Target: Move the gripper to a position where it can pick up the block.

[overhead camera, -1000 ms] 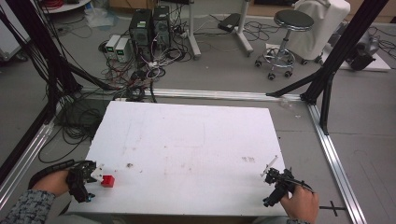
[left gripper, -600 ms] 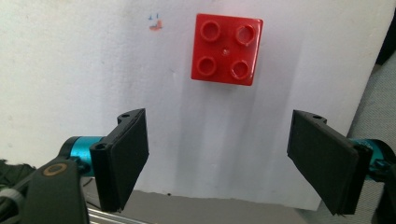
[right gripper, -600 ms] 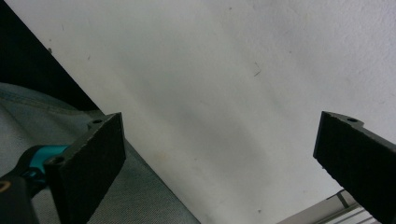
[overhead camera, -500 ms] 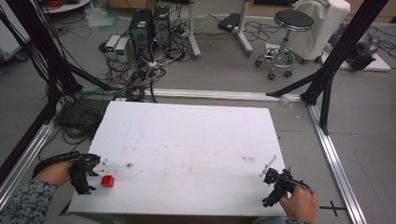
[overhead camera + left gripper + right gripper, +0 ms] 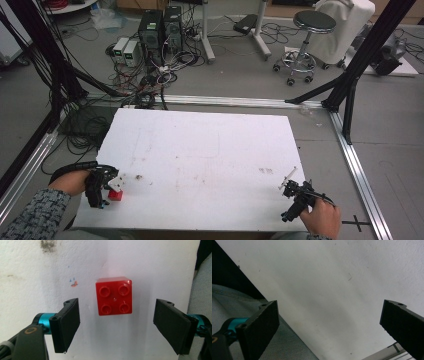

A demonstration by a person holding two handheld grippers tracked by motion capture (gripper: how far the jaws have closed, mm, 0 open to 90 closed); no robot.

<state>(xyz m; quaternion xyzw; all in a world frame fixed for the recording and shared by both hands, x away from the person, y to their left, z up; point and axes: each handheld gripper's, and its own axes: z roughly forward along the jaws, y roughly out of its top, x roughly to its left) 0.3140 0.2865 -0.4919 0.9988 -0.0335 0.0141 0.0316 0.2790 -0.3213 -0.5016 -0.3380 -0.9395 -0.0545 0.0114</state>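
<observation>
Table first: one white board takes the middle of the high view, its surface scuffed and faintly marked, with grey floor all round it. Behind it, at upper right, one round stool on castors; at upper left, two dark computer towers among a tangle of cables. Two grippers are in play. Left gripper sits at the lower left of the high view, hand wrapped round it, right beside the one red brick near the board's lower left corner. From the left gripper view that brick lies flat on the white surface, four studs up, in the centre of the frame, and the two black jaws stand wide apart, one on each side below it, neither touching it. Right gripper at lower right, held low over the board's edge; in the right gripper view its jaws are spread wide over bare white surface.
</observation>
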